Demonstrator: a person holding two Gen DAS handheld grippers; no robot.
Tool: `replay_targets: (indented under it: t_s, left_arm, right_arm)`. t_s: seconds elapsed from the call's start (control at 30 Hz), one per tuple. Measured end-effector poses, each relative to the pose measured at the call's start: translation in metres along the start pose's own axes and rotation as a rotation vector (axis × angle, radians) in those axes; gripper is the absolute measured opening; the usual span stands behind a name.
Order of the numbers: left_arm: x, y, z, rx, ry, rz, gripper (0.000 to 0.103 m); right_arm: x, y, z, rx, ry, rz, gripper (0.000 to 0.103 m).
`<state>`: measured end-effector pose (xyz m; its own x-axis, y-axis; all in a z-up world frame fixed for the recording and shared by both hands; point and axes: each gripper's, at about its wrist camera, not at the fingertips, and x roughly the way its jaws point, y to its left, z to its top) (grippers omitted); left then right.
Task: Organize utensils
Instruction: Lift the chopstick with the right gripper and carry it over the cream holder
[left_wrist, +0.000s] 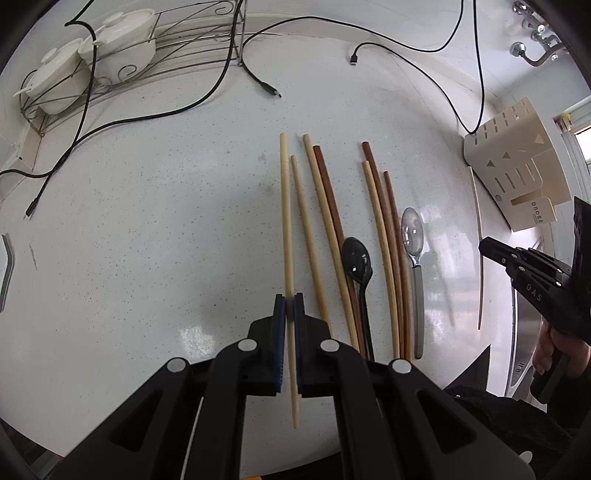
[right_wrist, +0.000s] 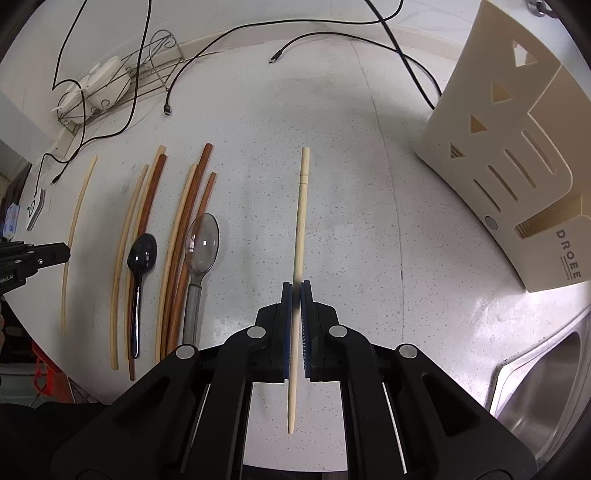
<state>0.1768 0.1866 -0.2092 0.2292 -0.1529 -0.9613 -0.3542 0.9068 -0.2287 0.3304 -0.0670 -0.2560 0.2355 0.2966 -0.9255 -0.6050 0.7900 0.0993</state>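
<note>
White speckled counter (right_wrist: 258, 122) meets a steel sink (right_wrist: 546, 373).

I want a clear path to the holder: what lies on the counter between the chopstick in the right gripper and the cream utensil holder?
Nothing: in the right wrist view, bare speckled counter runs from the held chopstick to the cream utensil holder.

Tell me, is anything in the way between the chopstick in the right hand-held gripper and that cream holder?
Nothing visible: only bare speckled countertop lies between the pale chopstick and the cream utensil holder.
</note>
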Motion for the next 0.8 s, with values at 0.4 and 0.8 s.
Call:
replay_targets:
  t_s: [0.4,0.8]
  left_arm:
    - [-0.023,-0.073,0.024,0.137,-0.118,-0.057,0.004]
    - [-0.043,-0.145,0.046,0.293,-0.259,-0.173,0.004]
  right_arm:
    - [-0.04,-0.007,0.007,0.089,-0.141,-0.003,0.004]
    - [-0.085,-0.039,-0.003,0.192,-0.302,-0.065,0.004]
